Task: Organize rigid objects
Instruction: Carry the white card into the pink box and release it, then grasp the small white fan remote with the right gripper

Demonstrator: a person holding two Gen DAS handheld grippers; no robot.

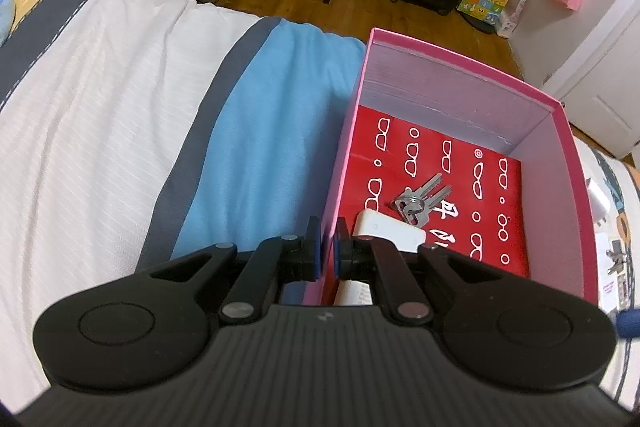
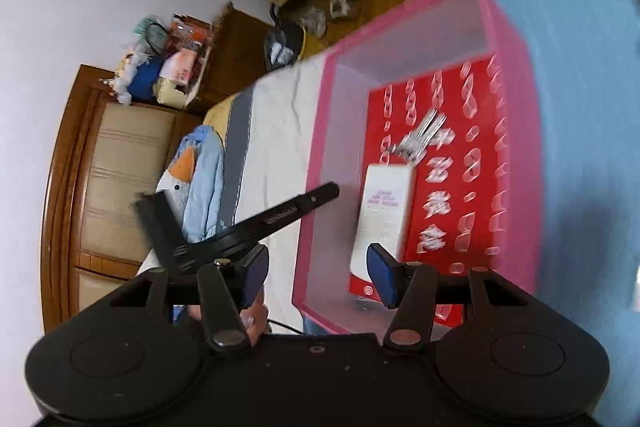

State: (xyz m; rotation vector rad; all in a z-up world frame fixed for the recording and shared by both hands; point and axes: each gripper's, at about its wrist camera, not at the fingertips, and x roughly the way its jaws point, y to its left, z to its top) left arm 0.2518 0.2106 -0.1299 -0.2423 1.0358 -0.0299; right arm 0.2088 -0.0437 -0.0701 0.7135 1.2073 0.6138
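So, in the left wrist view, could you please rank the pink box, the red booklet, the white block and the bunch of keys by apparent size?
1. pink box
2. red booklet
3. white block, partly hidden by the left gripper, which grips the box wall
4. bunch of keys, looking close to the block's visible part, so the last two are unsure.

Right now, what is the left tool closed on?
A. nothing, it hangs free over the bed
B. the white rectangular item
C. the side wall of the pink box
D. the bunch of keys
C. In the left wrist view the left tool has its pads pressed on either side of the pink box wall, while the keys and the white rectangular item lie loose inside.
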